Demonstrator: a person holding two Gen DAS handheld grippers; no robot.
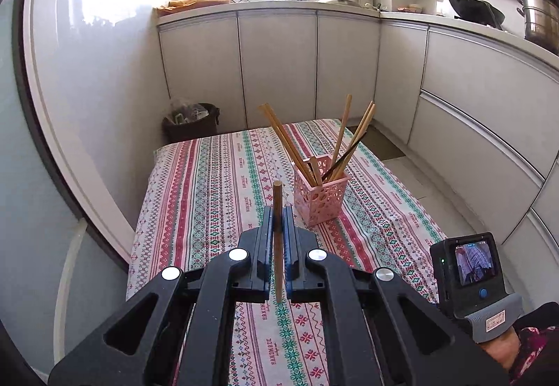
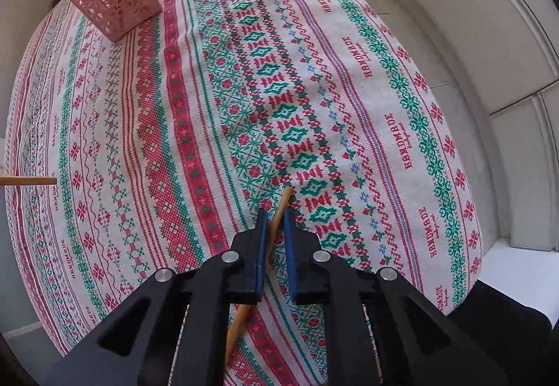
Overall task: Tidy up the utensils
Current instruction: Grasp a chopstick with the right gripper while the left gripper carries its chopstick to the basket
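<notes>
While left gripper (image 1: pixel 278 211) clamps a chopstick (image 1: pixel 278 211) | right gripper (image 2: pixel 276 215) nips another chopstick (image 2: pixel 282 208), lower end hidden

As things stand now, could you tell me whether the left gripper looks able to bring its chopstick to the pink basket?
Probably yes. The left gripper is shut on a chopstick, and only bare tablecloth lies between it and the pink basket. The chopsticks already standing in the basket lean outward, which leaves room in the middle.

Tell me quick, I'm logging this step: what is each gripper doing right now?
Left gripper: shut on a brown chopstick.
Right gripper: shut on a light chopstick lying on the tablecloth.
</notes>
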